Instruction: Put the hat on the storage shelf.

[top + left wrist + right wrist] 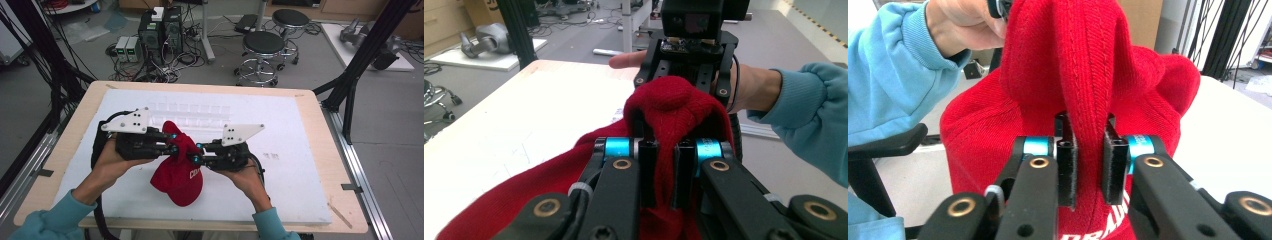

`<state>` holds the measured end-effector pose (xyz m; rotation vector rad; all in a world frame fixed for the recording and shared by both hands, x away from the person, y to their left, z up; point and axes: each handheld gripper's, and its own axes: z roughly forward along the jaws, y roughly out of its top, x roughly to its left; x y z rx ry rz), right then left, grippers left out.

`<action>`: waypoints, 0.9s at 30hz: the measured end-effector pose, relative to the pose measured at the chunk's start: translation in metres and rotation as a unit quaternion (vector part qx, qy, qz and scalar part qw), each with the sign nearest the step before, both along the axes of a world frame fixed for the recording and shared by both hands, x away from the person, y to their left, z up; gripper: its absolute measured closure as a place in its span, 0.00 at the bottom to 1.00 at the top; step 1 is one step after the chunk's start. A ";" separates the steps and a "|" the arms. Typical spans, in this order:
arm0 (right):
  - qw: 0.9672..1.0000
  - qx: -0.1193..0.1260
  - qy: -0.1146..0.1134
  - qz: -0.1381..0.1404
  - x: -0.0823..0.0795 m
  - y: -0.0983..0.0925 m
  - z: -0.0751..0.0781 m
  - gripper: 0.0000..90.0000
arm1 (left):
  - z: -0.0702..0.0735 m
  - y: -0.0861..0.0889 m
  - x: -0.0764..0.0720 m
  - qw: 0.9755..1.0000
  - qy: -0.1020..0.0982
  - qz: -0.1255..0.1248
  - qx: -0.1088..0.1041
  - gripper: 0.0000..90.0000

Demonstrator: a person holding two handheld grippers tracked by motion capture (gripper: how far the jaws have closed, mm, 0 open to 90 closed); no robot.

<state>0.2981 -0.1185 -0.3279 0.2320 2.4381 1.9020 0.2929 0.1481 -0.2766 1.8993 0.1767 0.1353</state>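
Observation:
A red knit cap (177,175) with white lettering hangs between my two grippers above the white foam sheet (280,150). My left gripper (172,142) is shut on a fold of the cap's upper edge; in the left gripper view the red cap (669,115) bunches between the black jaws of the left gripper (663,172). My right gripper (197,154) faces it from the right and is shut on another fold of the cap (1073,75), the right gripper (1090,165) pinching a ridge of fabric. The cap's lower part droops toward the person.
The wooden table (325,125) carries the foam sheet, with a clear plastic tray (192,112) at its far middle. Black frame posts (360,55) stand at the right and left. Stools (262,47) and computer boxes (160,30) sit on the floor beyond.

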 end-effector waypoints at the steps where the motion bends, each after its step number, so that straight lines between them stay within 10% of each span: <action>1: 1.000 -0.002 -0.003 -0.001 0.000 0.000 0.000 0.91 | 0.000 0.000 0.000 1.000 0.000 -0.001 0.001 0.95; 8: 1.000 -0.002 0.000 -0.004 -0.001 0.000 0.001 0.93 | 0.001 0.001 -0.002 0.999 0.001 0.036 0.010 0.83; 15: 1.000 0.002 0.001 -0.007 -0.002 -0.003 0.001 0.93 | -0.004 0.008 0.002 0.994 0.014 0.105 0.000 0.19; 27: 1.000 0.011 -0.002 -0.018 -0.003 -0.010 0.003 0.93 | -0.003 0.034 0.000 0.993 0.016 0.111 -0.040 0.18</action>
